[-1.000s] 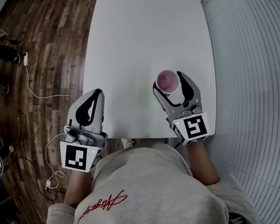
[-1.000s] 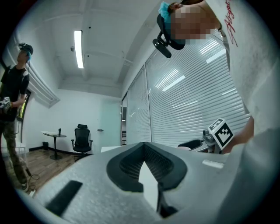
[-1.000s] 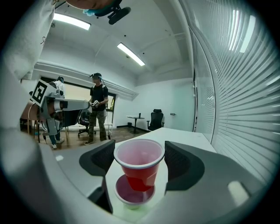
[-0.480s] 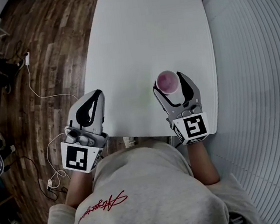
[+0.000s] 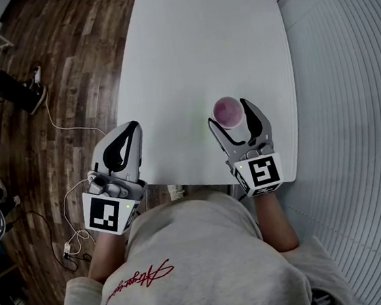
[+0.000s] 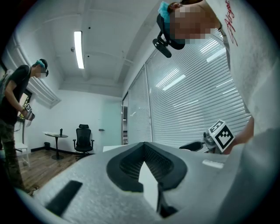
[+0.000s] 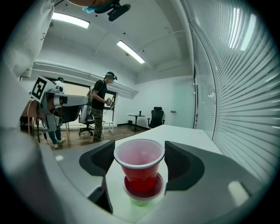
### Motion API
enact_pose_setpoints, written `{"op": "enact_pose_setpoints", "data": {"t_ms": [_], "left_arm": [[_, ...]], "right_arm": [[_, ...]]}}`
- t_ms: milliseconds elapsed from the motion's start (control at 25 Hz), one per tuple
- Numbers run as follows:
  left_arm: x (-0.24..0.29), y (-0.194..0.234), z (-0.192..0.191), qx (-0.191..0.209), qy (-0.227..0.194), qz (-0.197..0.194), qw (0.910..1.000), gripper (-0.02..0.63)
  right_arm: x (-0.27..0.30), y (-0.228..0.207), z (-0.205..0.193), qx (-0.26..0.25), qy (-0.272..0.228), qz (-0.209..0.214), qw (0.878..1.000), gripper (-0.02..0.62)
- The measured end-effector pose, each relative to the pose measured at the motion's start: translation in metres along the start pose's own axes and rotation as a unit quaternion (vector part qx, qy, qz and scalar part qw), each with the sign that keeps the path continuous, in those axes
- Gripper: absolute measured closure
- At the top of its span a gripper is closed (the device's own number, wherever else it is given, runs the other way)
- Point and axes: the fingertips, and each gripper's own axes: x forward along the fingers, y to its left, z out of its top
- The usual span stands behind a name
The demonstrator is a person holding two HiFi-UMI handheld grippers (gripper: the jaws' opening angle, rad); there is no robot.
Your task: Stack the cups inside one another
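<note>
- Left tool (image 5: 131,128): jaws pressed together, with nothing between them. In the left gripper view the pads meet in one closed seam.
- Left tool pose: held level and pointing away from the person. Its tip is just over the left edge of the counter (image 5: 192,45), and the rest of its body hangs off that edge.
- Left marker cube (image 5: 108,214) sits at the tool's rear, nearest the body. The left forearm (image 5: 101,254) runs straight back from it, in line with the tool.
- Right tool (image 5: 230,112): jaws spread around the red cup (image 7: 140,158), one pad on each side just under the rim. Both pads meet the cup wall and the rim is round, which reads as a light pinch on the red cup.
- Right tool pose: nose tipped slightly down and pointing away from the person. It is roughly parallel to the left tool and well apart from it, with its rear over the counter's near edge.
- Right marker cube (image 5: 261,173) faces up, with the bare right forearm (image 5: 275,222) straight behind it.
- Red cup: upright, mouth up, between the right tool's jaws near their tips.
- Lower cup (image 7: 140,199): stands on the counter directly beneath the right tool's jaws. The red cup's base sits down inside it, and the red cup's rim is well above the lower cup's rim.
</note>
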Motion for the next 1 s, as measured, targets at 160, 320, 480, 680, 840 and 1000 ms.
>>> {"op": "enact_pose_setpoints", "data": {"t_ms": [160, 320, 480, 680, 840, 1000], "left_arm": [[-0.001, 0.001, -0.003, 0.003, 0.005, 0.001, 1.0000, 0.609], [-0.001, 0.001, -0.007, 0.004, 0.005, 0.000, 1.0000, 0.609], [-0.002, 0.001, -0.005, 0.004, 0.006, 0.000, 1.0000, 0.609], [-0.002, 0.002, -0.006, 0.005, 0.008, -0.001, 1.0000, 0.609], [-0.001, 0.000, -0.005, 0.006, 0.008, -0.001, 0.9999, 0.609], [-0.001, -0.001, -0.002, 0.007, 0.010, 0.000, 0.9999, 0.609]], "right_arm": [[0.001, 0.001, -0.006, 0.000, 0.005, -0.001, 1.000, 0.241], [0.003, 0.001, -0.013, 0.003, 0.007, -0.001, 1.000, 0.241], [0.002, 0.001, -0.013, 0.002, 0.010, -0.002, 1.000, 0.239], [0.003, 0.001, -0.018, 0.002, 0.017, -0.005, 1.000, 0.239], [0.002, 0.001, -0.020, 0.001, 0.021, -0.004, 1.000, 0.239], [0.001, 0.000, -0.020, 0.001, 0.024, -0.004, 1.000, 0.239]]}}
